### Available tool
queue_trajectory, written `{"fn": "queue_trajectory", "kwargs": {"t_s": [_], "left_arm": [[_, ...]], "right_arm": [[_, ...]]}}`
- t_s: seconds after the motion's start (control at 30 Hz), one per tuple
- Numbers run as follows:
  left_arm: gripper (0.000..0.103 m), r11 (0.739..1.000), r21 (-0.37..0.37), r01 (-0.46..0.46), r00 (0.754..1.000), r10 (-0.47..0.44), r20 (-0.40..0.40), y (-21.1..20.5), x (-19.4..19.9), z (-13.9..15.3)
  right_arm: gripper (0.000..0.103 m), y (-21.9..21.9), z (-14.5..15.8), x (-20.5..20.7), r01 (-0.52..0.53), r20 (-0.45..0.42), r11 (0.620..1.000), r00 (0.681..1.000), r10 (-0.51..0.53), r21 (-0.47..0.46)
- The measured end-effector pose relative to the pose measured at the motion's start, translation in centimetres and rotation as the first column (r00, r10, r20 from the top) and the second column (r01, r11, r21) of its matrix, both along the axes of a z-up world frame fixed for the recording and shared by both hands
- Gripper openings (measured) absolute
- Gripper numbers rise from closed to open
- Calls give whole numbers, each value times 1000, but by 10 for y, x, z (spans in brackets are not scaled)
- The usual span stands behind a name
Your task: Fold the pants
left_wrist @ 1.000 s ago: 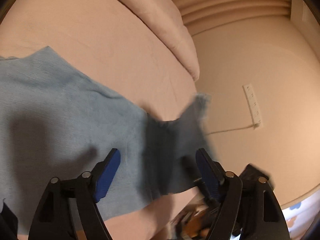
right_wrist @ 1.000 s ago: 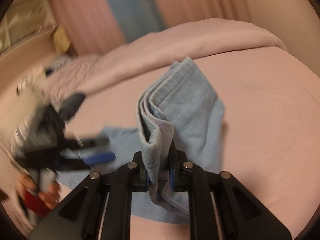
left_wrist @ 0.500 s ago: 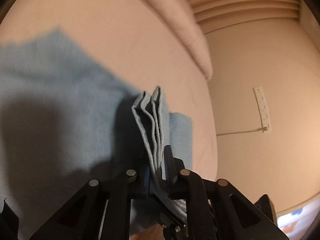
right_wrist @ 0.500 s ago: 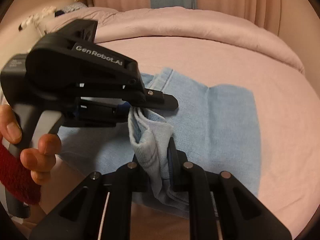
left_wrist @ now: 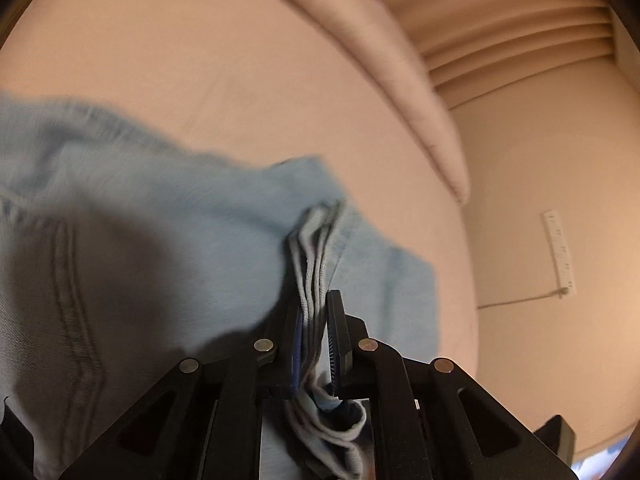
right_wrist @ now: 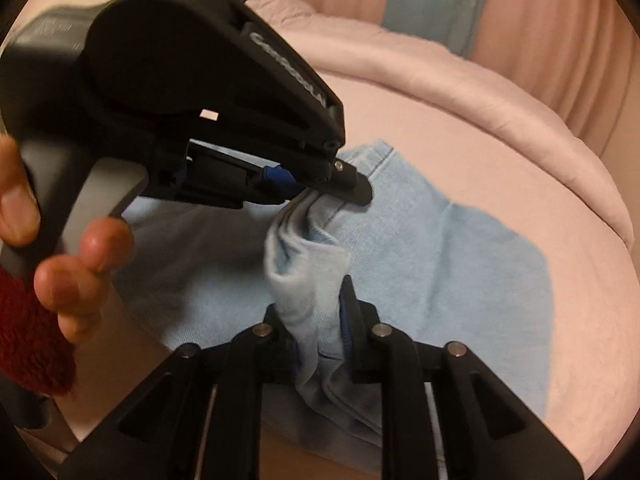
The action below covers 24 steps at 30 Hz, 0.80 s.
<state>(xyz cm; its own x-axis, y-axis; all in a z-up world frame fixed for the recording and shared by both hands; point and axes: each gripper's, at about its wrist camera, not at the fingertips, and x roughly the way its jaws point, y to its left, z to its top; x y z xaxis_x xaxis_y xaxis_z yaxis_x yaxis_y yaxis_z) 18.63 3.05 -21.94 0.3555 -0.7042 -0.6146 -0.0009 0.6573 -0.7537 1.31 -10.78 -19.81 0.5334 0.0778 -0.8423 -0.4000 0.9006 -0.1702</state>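
Note:
Light blue pants lie folded on the pink bed. My left gripper is shut on a stack of their layered edges, which stand up between the pads. In the right wrist view the pants spread to the right. There the left gripper pinches the same bunch from the upper left, held by a person's hand. My right gripper has a thick fold of the pants between its fingers. Its jaws are opening, with the fabric still touching both pads.
A rolled pink duvet runs along the far side of the bed, with curtains behind. A wall with a white power strip stands past the bed's right edge. A red sleeve covers the person's wrist.
My left gripper went from open to shut on the pants' layered edge beside the right gripper. Both grippers sank toward the bed with the fold. The right jaws have widened around the cloth.

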Motion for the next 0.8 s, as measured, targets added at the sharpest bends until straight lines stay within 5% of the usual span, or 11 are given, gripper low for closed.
{"fn": "queue_trajectory", "kwargs": {"t_s": [0.1,0.17,0.33,0.43,0.63,0.8], "left_arm": [[8,1000,-8,-23,1000,23,5,6,-3,5],[8,998,51,-29,999,27,29,14,-8,12],[8,970,240,-28,985,-14,172,20,-26,52],[8,966,252,51,965,-113,235,-2,-41,70],[8,921,242,305,896,-363,256,-96,-64,70],[8,870,273,410,841,-477,257,-165,-74,61]], "right_arm": [[38,1,-2,-1,-15,-24,1000,1000,15,0],[52,-3,6,-7,-31,-56,998,998,33,51],[53,-52,50,-19,36,-106,968,994,-10,248],[53,-116,82,-16,176,-107,902,984,-145,393],[33,-204,90,5,401,-133,813,914,-382,422],[30,-207,73,37,400,-182,837,916,-357,374]]}}
